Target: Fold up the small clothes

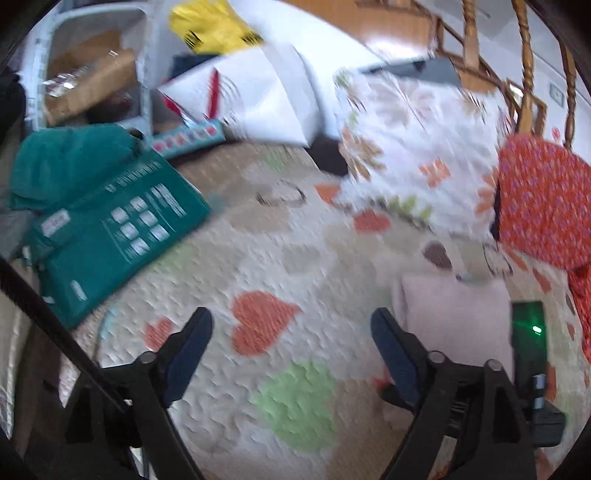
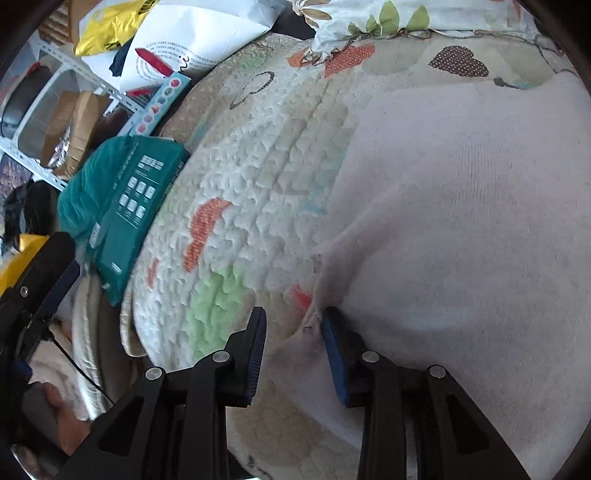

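Observation:
A pale pink small garment lies flat on the quilted heart-print bedspread. My right gripper stands at the garment's near left edge. Its jaws are partly apart, the right pad rests on the cloth, and a corner of the cloth lies between the pads without being pinched. In the left wrist view the same garment lies at lower right. My left gripper hangs wide open over the bare bedspread to the garment's left, with nothing between its fingers.
A teal box and teal cloth lie at the bed's left edge. A floral pillow and a red patterned cloth sit at the far right. White and yellow bags, a shelf and a wooden chair stand behind.

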Available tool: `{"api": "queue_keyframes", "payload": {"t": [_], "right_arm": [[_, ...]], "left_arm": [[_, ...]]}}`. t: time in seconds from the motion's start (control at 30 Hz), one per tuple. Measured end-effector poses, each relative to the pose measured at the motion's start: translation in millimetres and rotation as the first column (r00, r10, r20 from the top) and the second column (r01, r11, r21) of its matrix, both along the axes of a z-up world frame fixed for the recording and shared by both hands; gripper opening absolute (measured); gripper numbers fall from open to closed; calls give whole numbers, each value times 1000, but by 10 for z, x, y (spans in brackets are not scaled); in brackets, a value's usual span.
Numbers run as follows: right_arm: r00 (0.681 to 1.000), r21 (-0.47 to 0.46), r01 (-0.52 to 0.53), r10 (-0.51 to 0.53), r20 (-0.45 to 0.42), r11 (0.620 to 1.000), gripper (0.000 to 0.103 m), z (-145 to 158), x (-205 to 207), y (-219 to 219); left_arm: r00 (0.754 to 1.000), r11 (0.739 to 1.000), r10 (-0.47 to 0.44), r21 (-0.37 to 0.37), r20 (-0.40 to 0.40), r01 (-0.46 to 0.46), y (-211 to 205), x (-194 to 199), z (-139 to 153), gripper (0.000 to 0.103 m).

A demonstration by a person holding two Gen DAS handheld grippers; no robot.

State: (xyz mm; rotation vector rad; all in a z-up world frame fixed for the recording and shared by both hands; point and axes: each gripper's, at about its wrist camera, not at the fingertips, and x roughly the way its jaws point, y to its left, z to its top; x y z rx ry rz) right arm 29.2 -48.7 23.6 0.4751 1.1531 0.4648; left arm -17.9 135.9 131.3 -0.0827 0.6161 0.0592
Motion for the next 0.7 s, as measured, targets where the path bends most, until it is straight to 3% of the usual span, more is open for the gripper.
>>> {"api": "queue_keyframes", "payload": {"t": [0.1, 0.23, 0.3, 0.37, 0.47, 0.6, 0.7], "right_arm": [[995, 7, 12, -12, 94, 1000, 36, 350, -176, -214], [974, -49, 116, -104, 203, 992, 36, 675, -383, -627], [969, -111, 177, -153, 195, 978, 39, 606, -421, -836], [977, -153, 196, -180, 112, 969, 40, 358, -451, -991], [984, -123, 178, -176, 28, 976, 40, 45, -623, -1113], [986, -87, 157, -152, 61, 984, 40, 108, -990, -1228], [976, -154, 194, -174, 134, 969, 40, 341, -1185, -1327]], "left_arm": [[995, 999, 51, -3, 85, -50, 73, -105, 119, 99], [991, 996, 49, -87, 127, -38, 118, -165, 175, 101], [993, 995, 37, -101, 113, -26, 82, -158, 166, 101], [994, 996, 27, -91, 106, -17, 14, -160, 152, 101], [992, 998, 50, -32, 119, -46, -118, -207, 148, 101], [979, 996, 87, 7, 183, -90, -241, -360, 207, 103], [966, 994, 100, 13, 236, -106, -312, -474, 284, 103]]}}
